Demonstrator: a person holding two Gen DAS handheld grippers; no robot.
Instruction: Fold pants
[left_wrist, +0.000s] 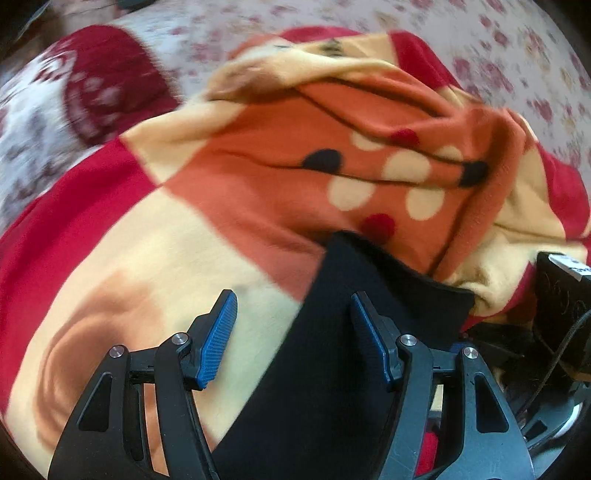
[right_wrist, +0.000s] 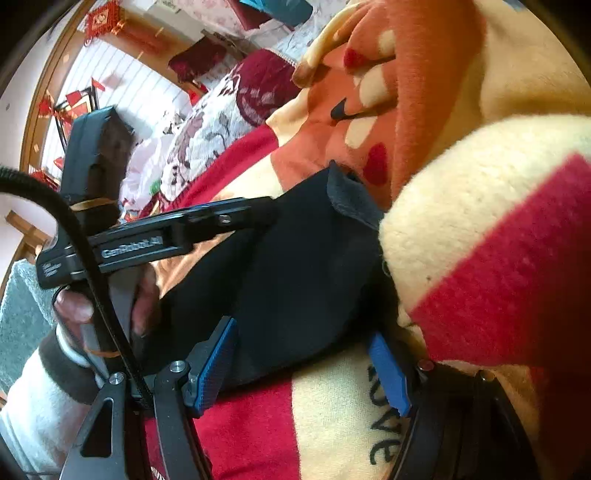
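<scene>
The black pants (left_wrist: 332, 350) lie on a red, cream and orange fleece blanket (left_wrist: 184, 229). In the left wrist view my left gripper (left_wrist: 291, 343) is open, its blue pads (left_wrist: 218, 347) spread wide; the pants' edge runs between the fingers and under the right one. In the right wrist view my right gripper (right_wrist: 303, 369) is open over the near edge of the pants (right_wrist: 295, 280), with the cloth lying between the blue pads (right_wrist: 212, 369). The left gripper's black body (right_wrist: 147, 240) reaches across the pants from the left, held by a hand (right_wrist: 74, 314).
The blanket bunches into raised folds (left_wrist: 406, 129) beyond the pants and rises in a thick roll (right_wrist: 498, 240) on the right. A floral sheet (left_wrist: 332, 29) and a dark red patterned pillow (left_wrist: 103, 81) lie farther back. A window with red decorations (right_wrist: 92, 81) is at the left.
</scene>
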